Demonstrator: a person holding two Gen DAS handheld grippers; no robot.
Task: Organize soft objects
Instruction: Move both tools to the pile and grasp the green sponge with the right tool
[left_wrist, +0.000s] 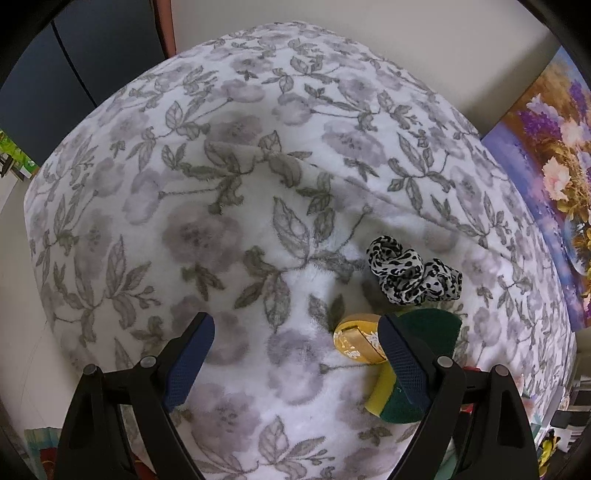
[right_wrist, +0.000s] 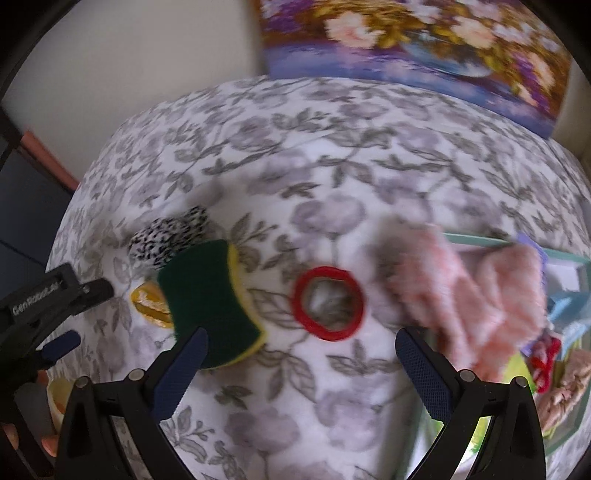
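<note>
We are working over a surface (left_wrist: 229, 206) draped in a grey floral fleece, and both grippers are pointing steeply down at it with their fingers spread wide and nothing between them. In the left wrist view, the left gripper (left_wrist: 297, 363) is hanging above bare fleece, with the gold ribbon roll (left_wrist: 356, 338) and the green-and-yellow sponge (left_wrist: 424, 328) just beside its right finger at lower right, and the leopard-print scrunchie (left_wrist: 413, 275) a little higher. In the right wrist view, which is blurred, the right gripper (right_wrist: 301, 371) is framing the red hair tie (right_wrist: 328, 302) near the centre, the sponge (right_wrist: 207, 295) touching its left finger in the picture, and a pink fluffy cloth (right_wrist: 469, 299) at right draping over the rim of a teal-edged bin (right_wrist: 480, 238) that already holds other soft things. We are judging the red hair tie to be the likeliest pick for the right gripper: it is thin and flat, so we are better off centring one finger inside the ring, pressing into the fleece and closing on one side of the band. The fleece may be pinched along with it.
</note>
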